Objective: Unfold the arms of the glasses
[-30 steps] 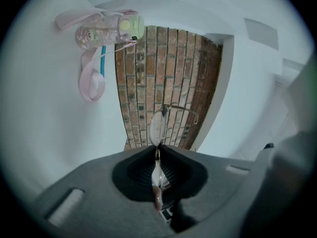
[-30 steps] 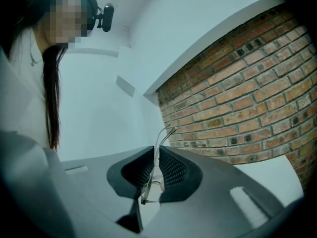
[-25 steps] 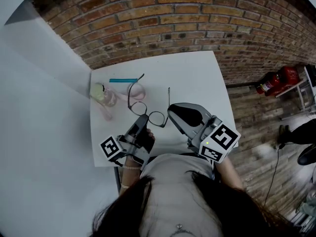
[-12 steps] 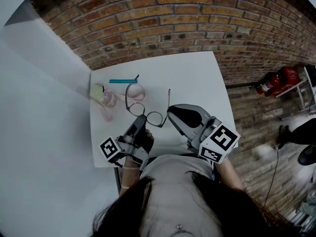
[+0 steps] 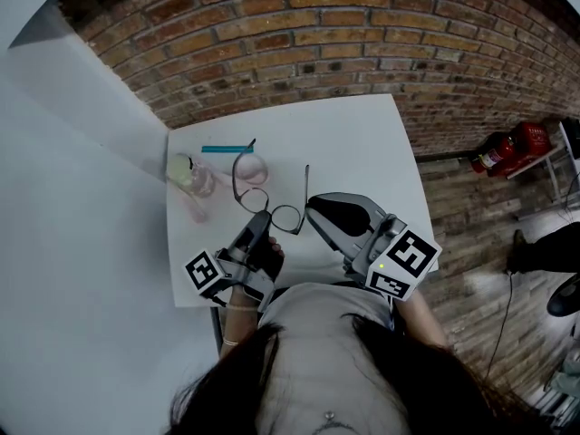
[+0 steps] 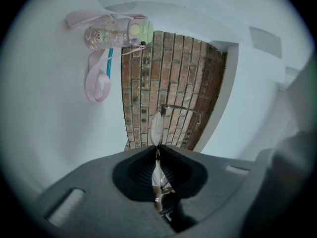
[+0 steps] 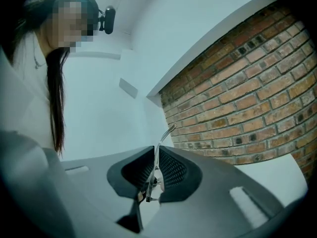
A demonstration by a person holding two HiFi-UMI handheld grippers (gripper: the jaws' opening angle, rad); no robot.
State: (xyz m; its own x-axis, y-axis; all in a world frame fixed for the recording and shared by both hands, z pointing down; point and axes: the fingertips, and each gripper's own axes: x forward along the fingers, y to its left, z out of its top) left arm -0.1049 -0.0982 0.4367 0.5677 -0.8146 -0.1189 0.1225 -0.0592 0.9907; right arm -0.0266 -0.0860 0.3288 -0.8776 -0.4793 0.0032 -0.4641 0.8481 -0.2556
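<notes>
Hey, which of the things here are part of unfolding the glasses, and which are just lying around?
In the job: glasses; left gripper and right gripper, both with jaws shut on the glasses.
Lying about: pink bottle; teal stick; red fire extinguisher.

right gripper (image 7: 155, 153) fingers (image 7: 176, 170) tight on a thin glasses arm (image 7: 165, 134), brick wall (image 7: 247, 98) beyond, a person (image 7: 53, 93) at left
</notes>
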